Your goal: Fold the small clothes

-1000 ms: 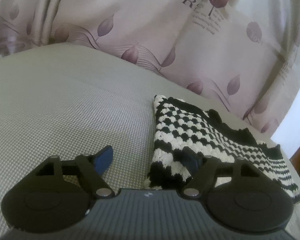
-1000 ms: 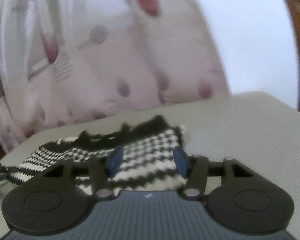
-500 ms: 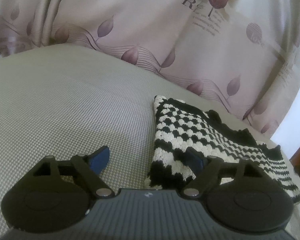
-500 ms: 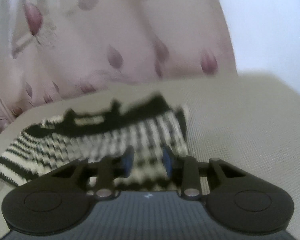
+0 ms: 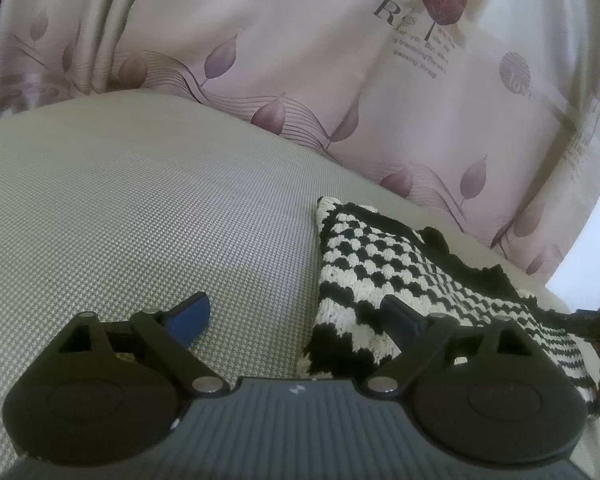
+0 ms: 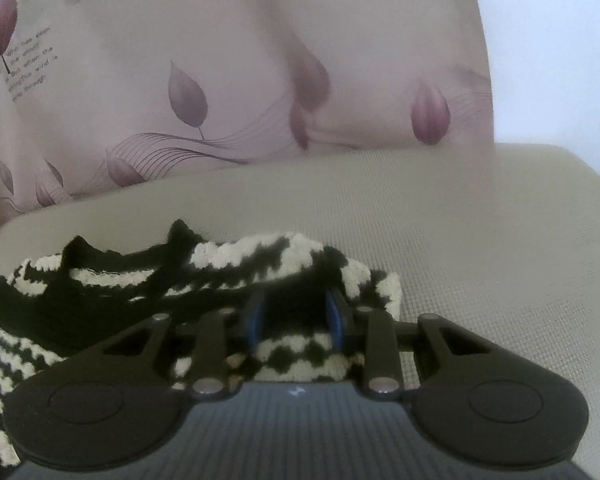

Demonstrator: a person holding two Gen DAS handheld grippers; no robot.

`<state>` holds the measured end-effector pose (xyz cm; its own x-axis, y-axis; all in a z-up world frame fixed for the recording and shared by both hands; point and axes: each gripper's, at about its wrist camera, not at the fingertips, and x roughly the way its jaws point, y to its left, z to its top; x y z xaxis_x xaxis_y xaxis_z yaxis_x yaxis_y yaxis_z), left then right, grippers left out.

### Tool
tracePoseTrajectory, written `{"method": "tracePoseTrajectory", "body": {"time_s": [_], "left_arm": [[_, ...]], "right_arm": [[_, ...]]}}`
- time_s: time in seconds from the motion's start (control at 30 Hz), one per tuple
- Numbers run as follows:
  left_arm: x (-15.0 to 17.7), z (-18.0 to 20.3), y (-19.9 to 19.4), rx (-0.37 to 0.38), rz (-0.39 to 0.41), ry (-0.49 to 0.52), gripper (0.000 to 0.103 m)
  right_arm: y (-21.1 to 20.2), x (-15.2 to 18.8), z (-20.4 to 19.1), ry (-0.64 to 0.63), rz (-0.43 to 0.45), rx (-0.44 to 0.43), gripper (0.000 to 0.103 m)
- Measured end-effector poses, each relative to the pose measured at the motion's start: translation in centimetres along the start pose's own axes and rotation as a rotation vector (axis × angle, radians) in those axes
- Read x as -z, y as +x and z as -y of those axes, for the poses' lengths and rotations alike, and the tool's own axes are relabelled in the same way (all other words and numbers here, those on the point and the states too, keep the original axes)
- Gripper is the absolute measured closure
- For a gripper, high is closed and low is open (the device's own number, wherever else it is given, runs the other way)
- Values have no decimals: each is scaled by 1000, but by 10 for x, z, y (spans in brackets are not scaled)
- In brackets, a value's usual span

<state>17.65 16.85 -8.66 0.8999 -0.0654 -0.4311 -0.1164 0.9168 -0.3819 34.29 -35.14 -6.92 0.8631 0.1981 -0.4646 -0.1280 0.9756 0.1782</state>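
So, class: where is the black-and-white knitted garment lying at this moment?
The knitted garment lies on the grey cushion before the leaf-print curtain, right of centre in the left wrist view; the right gripper pinches its near edge.

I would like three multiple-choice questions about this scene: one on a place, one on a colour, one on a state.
1. Where does the knit lie, seen from the left tongs?
A. ahead and to the right
B. far to the left
C. hanging on the curtain

2. What colours is the knit?
A. red and blue
B. black and white
C. plain grey

3. How are the right tongs?
A. wide open above bare cushion
B. out of view
C. closed on a fold of the knit

Answers: 1 A, it lies on the cushion on the right; 2 B, checks and stripes; 3 C, knit bunches between the pads.
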Motion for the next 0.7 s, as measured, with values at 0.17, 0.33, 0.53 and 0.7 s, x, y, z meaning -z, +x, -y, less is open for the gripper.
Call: {"method": "tracePoseTrajectory", "body": {"time_s": [0.17, 0.33, 0.53, 0.7], "left_arm": [[0, 1, 0, -6, -1, 9, 10], [-1, 1, -1, -15, 4, 11, 9], [-1, 3, 0, -38, -3, 24, 9], [-1, 4, 0, -53, -3, 33, 9]], "right_arm": [[-37, 15, -14, -27, 97, -18, 70], [-35, 48, -35, -152, 86, 71, 70], [-34, 60, -36, -162, 122, 113, 63], [-31, 59, -37, -164, 113, 131, 48]]}}
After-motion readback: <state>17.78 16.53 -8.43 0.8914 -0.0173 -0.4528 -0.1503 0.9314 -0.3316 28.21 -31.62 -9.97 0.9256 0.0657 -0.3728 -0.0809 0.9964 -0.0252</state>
